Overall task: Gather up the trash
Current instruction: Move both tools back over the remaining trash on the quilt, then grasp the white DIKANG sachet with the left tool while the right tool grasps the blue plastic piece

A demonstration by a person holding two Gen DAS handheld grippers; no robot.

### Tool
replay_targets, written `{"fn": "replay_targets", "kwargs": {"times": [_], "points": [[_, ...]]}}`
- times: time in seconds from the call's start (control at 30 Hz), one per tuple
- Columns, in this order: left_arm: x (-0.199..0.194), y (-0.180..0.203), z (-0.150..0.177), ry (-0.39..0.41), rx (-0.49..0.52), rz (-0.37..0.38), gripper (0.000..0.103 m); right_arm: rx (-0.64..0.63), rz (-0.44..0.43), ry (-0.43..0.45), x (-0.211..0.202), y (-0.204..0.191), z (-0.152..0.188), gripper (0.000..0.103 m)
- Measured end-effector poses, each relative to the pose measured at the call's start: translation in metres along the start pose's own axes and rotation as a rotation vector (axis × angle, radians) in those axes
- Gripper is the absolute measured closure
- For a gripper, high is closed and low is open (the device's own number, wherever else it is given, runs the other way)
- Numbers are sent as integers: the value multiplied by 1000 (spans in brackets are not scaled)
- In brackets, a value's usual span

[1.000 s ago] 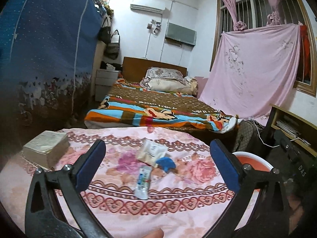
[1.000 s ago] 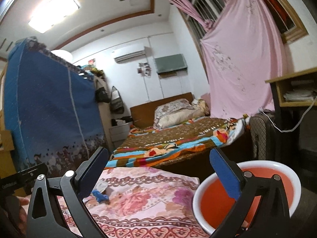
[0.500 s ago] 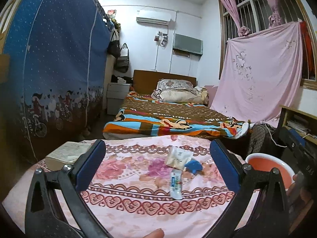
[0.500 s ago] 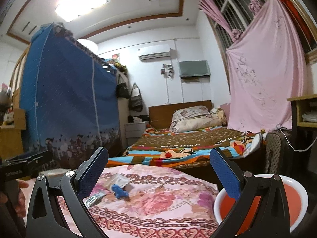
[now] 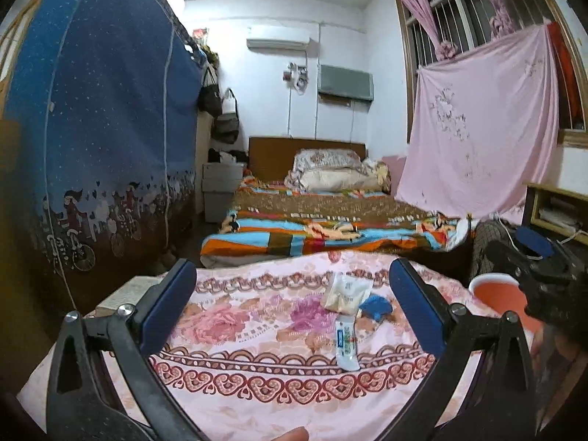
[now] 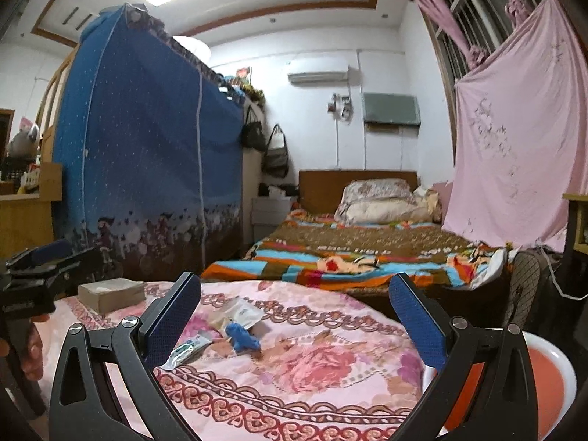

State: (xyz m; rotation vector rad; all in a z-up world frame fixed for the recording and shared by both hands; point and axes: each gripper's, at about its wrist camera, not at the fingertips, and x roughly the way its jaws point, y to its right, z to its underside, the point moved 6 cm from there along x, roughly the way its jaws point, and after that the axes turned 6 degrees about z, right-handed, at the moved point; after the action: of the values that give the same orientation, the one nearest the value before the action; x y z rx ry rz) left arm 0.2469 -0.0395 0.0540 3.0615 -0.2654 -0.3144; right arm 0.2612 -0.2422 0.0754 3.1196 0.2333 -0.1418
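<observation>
Left wrist: sachet [image 5: 346, 341] lengthwise, pointing away.

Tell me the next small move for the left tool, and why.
Probably lower the left tool toward the white tube on the tablecloth. Its jaws are open and empty, the tube lies nearest it, and the orange basin waits beside the table.

A thick book [image 6: 110, 294] lies on the floral tablecloth [image 6: 312, 364] before a bed [image 6: 360, 253].
</observation>
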Motion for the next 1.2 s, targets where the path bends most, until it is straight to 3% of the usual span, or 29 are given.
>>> {"fn": "replay_targets", "kwargs": {"times": [0.17,0.23,0.3,0.37,0.4,0.57,0.67,0.87,1.0,1.07,1.2], "points": [[16,0,9,-93,-20,41,15,0,-25,-99,25,-4,8,0],[27,2,16,-165,-25,69,19,-14,-21,-144,34,-7,13,1],[39,5,25,-240,-31,102,26,-18,-34,-177,39,-9,18,4],[54,9,36,-328,-40,135,40,-16,-44,-223,47,-9,23,10],[60,10,41,-369,-44,148,44,-13,-52,-245,51,-9,26,16],[77,23,59,-504,-36,212,69,20,-100,-351,71,-13,39,27],[82,31,67,-551,-21,243,79,38,-138,-420,84,-18,48,33],[95,37,83,-656,5,235,87,74,-195,-528,102,-26,63,43],[96,37,83,-653,13,229,90,86,-210,-575,110,-29,69,50],[96,34,83,-652,7,223,97,74,-221,-596,114,-34,72,52],[96,28,82,-645,-34,235,97,42,-244,-642,120,-46,80,53]]}}
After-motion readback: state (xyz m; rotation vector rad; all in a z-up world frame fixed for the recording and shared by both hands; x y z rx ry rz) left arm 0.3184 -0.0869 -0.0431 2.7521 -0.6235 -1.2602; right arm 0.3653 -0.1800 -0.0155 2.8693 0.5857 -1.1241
